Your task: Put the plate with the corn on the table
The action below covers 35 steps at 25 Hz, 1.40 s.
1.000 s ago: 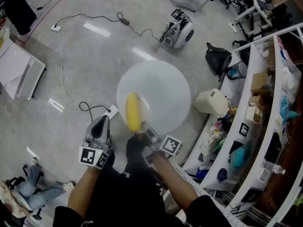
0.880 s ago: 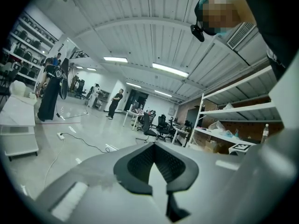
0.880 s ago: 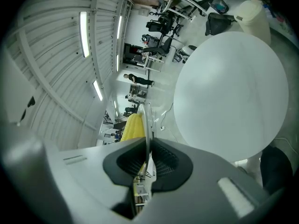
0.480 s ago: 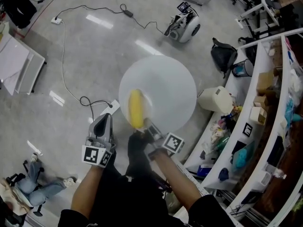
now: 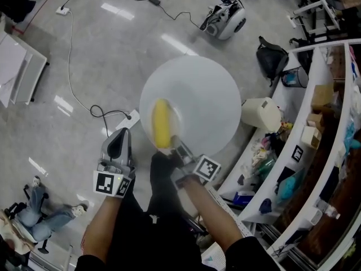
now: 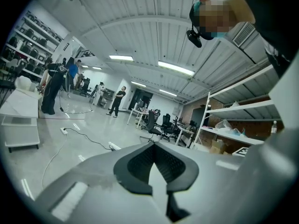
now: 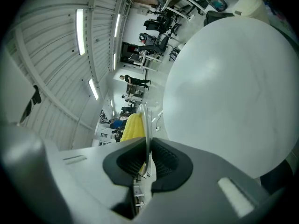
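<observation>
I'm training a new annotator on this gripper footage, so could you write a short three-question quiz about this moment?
1. True or false: the left gripper holds the plate with the corn.
2. Where does the right gripper clamp the plate? A) on its rim B) at its centre C) nowhere, its jaws are empty
3. Fill in: the plate is above the near edge of the round white ____.

Key: 1 false, its jaws are shut on nothing. 2 A. 3 table.

Head view: plate (image 5: 174, 120) outline faint vs. white bench (image 5: 208, 95); bench underside hidden beneath its top. Shelf (image 5: 333, 129) cut by right edge. Right gripper view: corn (image 7: 132, 127) partly behind plate rim. Left gripper view: distant persons (image 6: 119, 99) too small.
</observation>
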Each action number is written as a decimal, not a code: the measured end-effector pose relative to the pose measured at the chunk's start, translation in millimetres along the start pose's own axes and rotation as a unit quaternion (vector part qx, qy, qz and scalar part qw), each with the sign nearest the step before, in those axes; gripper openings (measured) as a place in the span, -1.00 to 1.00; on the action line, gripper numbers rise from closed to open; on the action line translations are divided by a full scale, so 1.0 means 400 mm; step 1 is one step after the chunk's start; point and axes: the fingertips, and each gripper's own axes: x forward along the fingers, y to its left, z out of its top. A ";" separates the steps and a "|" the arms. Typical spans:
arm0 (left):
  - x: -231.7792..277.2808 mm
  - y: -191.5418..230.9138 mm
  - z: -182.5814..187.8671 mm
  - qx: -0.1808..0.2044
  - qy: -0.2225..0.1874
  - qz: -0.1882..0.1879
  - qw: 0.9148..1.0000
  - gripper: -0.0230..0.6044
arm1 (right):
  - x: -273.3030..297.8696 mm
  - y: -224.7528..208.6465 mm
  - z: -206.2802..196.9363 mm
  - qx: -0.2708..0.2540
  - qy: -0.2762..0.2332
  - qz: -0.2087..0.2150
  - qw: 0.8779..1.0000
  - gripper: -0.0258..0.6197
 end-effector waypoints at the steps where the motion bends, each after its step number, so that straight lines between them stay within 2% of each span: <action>1: 0.006 0.007 -0.004 0.000 0.000 0.000 1.000 -0.92 | 0.007 -0.007 -0.001 0.001 0.000 -0.001 1.000 -0.80; 23: 0.095 0.052 -0.118 -0.018 0.016 -0.005 1.000 -0.92 | 0.103 -0.154 -0.020 0.035 -0.004 -0.019 0.999 -0.80; 35: 0.091 0.058 -0.155 -0.025 0.024 -0.004 0.999 -0.92 | 0.127 -0.219 -0.039 0.036 0.006 -0.031 0.999 -0.80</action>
